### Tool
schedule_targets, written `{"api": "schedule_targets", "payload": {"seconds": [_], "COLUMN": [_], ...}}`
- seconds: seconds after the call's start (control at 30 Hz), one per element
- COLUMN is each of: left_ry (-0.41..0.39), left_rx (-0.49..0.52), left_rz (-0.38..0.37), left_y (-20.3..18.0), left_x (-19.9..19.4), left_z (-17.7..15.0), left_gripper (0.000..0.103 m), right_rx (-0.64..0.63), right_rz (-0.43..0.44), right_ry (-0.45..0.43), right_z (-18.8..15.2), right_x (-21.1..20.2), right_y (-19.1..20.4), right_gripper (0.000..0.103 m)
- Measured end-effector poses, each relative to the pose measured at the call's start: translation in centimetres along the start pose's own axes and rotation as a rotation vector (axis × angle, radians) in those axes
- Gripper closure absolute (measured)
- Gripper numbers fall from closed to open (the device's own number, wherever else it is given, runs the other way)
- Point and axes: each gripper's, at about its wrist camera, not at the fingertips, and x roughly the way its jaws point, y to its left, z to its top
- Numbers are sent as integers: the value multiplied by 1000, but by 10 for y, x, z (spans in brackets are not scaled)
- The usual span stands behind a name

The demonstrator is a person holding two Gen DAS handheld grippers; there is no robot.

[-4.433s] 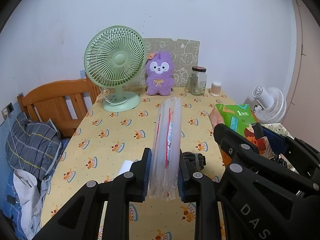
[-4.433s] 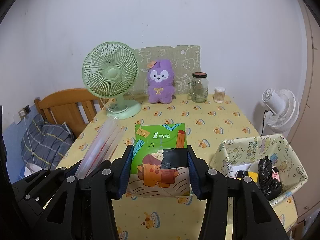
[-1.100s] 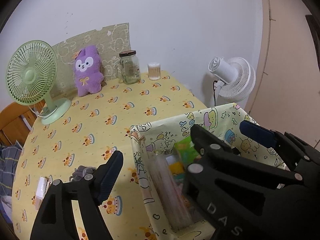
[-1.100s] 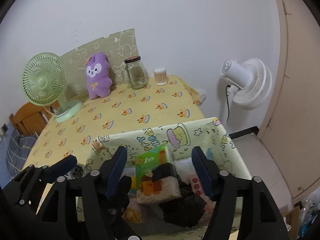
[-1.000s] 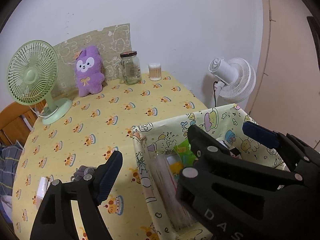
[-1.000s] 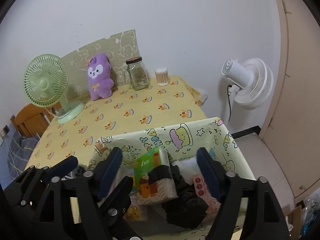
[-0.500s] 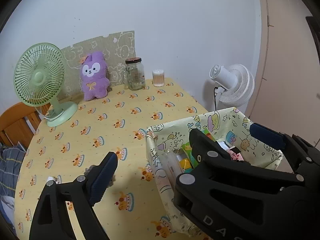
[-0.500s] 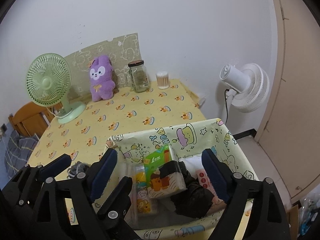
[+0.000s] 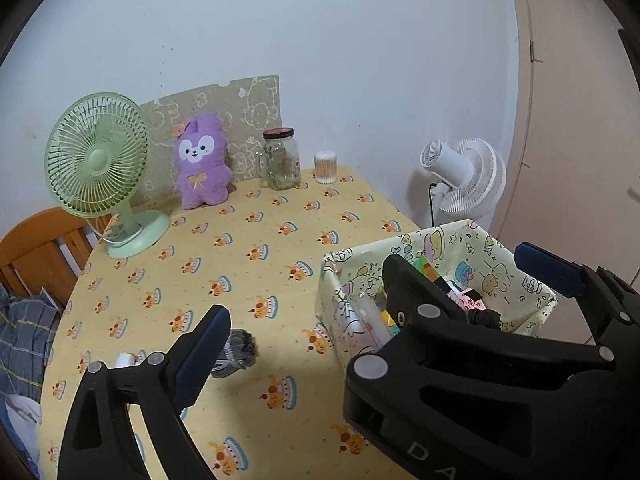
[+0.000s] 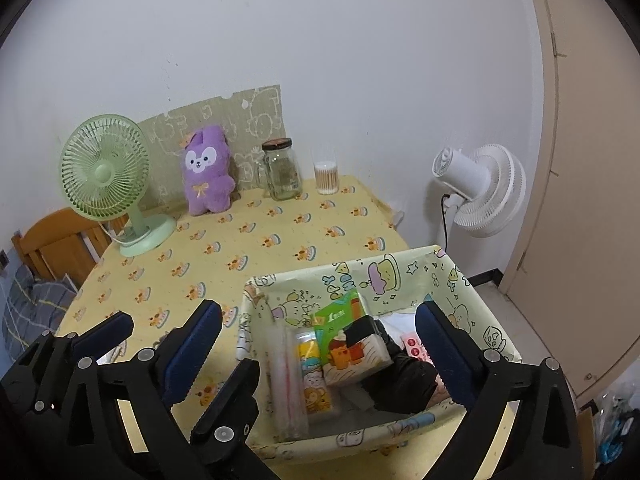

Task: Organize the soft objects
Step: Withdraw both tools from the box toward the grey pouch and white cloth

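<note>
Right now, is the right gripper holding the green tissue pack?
No: the right gripper is open and empty, and the green tissue pack lies loose inside the fabric bin.

Stood along the wall at the far edge of the yellow cake-print tablecloth (image 10: 280, 240): green desk fan (image 10: 105, 172), glass jar with a dark lid (image 10: 282, 174), small clear tub of cotton swabs (image 10: 327, 177). Positioned beyond the table's right side: white floor fan (image 10: 486, 188). Placed at left: orange wooden chair (image 9: 38, 246).
</note>
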Motion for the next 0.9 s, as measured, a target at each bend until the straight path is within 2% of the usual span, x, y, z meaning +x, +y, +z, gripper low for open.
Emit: {"api": "schedule_targets", "payload": {"seconds": [0.5,0.9], "left_ry": [-46,-69], "left_rx": [-10,-25], "left_rz": [13,53], "left_y": [30,54], "left_x": [-30,-43], "left_z": [-4,-11], "left_gripper": [6,4], "right_rx": [-18,-38], "right_rz": [-7,16], "right_ry": [-49,-69], "right_z": [2,-1], "right_x": [-28,-34], "right_y": [35,64], "right_gripper": [1,0]}}
